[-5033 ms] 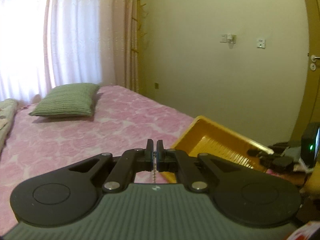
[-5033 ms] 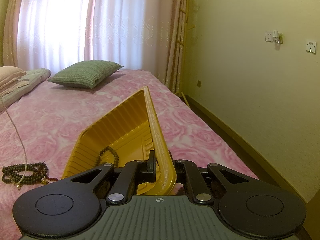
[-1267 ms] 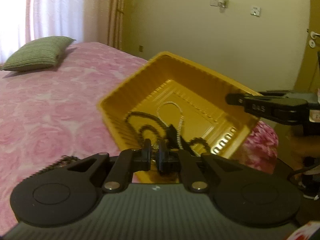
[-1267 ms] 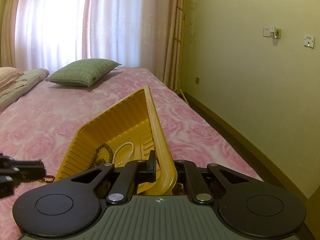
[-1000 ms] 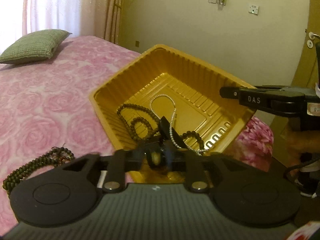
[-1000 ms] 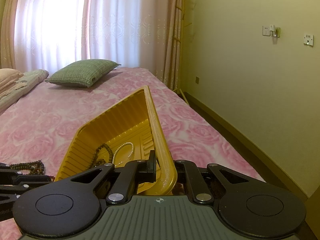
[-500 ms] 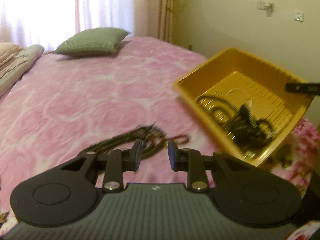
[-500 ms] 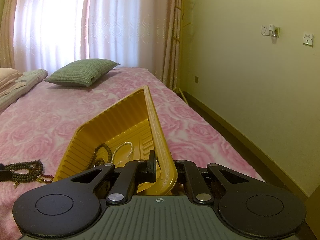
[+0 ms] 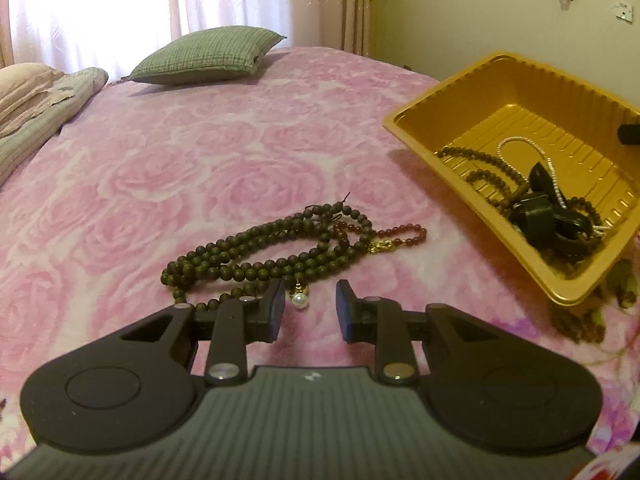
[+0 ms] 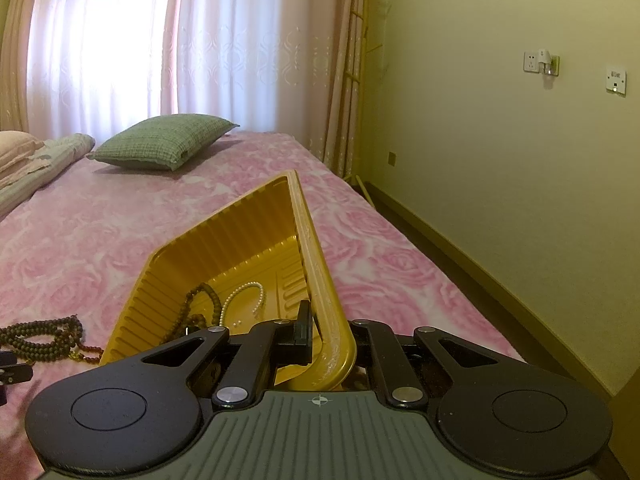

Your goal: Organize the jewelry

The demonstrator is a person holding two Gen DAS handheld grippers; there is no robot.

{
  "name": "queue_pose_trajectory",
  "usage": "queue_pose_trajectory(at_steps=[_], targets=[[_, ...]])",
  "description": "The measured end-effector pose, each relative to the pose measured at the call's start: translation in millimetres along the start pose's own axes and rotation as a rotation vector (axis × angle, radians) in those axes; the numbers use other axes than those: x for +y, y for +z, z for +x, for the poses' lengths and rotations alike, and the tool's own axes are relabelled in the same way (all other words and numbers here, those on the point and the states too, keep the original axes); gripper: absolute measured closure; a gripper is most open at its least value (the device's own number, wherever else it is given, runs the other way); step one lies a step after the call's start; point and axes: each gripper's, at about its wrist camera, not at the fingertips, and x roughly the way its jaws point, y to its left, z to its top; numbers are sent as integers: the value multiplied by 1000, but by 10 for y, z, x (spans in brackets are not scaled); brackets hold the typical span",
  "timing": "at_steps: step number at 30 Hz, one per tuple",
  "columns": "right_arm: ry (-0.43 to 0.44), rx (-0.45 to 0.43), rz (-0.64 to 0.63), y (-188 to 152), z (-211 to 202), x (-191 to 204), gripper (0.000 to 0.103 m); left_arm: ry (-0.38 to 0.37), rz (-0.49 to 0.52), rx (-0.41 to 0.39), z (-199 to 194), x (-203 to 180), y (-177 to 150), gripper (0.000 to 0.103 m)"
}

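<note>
A yellow plastic tray (image 9: pixel 472 88) is held tilted above the pink bed; it holds a pearl necklace (image 9: pixel 520 142), dark bead strands (image 9: pixel 472 156) and black pieces (image 9: pixel 548 216). My right gripper (image 10: pixel 324 336) is shut on the tray's wall (image 10: pixel 316 264); beads (image 10: pixel 200 304) and pearls (image 10: pixel 244 292) show inside. My left gripper (image 9: pixel 308 308) is open and empty, just above a pile of dark bead necklaces (image 9: pixel 264 252) with a red bead strand (image 9: pixel 400 234) and a pearl pendant (image 9: pixel 299 300) on the bedspread. The pile also shows in the right wrist view (image 10: pixel 44 336).
A green pillow (image 9: pixel 208 54) and folded bedding (image 9: pixel 40 100) lie at the bed's head by the curtains (image 10: pixel 180 40). The wall (image 10: pixel 500 140) and floor gap run along the bed's right side. More beads (image 9: pixel 580 320) lie blurred under the tray's near corner.
My left gripper let the pearl necklace go into the tray, opened, and swung left and down to the bead pile on the bed. The right gripper kept holding the tray.
</note>
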Motion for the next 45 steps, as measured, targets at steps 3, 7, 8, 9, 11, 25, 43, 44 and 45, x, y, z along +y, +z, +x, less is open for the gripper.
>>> queue_pose_trajectory(at_steps=[3,7,8,9,11,25,43,44,45], targets=[[-1,0,-1,1,7,0,95,4,-1,8,61,15,4,82],[0,0,0,0,4,-2,95,13,1,21,101,20,-9,87],[0,0,0,1,4,-2,95,14,1,21,99,20,-11,89],[0,1,0,1,4,-2,95,16,2,22,97,21,-14,91],[0,1,0,2,3,-2,95,18,1,25,97,28,-14,94],[4,-4,-3,-4,-1,-2,95,-59,-23,-17,-194,-98,135,96],[8,-6,1,15,-36,2,95,-305,49,-72,-319,-1005,436,96],[9,-6,2,15,-36,2,95,-309,52,-70,-306,-1030,439,96],[8,-5,3,15,-37,4,95,-312,55,-69,-302,-1055,437,96]])
